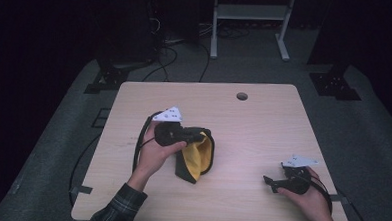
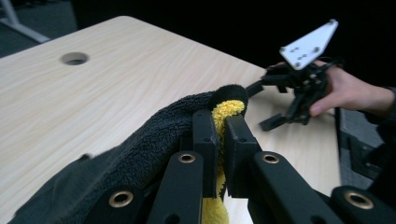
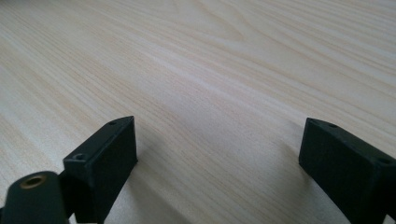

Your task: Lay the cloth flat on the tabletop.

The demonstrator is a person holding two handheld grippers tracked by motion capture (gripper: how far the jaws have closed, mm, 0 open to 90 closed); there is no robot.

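The left gripper's fingers are pressed together on a fold of cloth, pinching its yellow inner face between them while the dark grey fleecy outer side drapes away to one side. Seen from the high view, that left gripper sits left of the middle of the surface, held in the person's left hand, and the cloth hangs from the fingers down to the wood in a loose bundle, yellow lining showing inside a dark edge.

The right gripper's fingers are spread wide apart, with bare pale wood grain between them and nothing held. In the high view the right gripper rests low near the right front edge, gripped by the right hand, well apart from the cloth. A round hole lies near the far edge of the surface.
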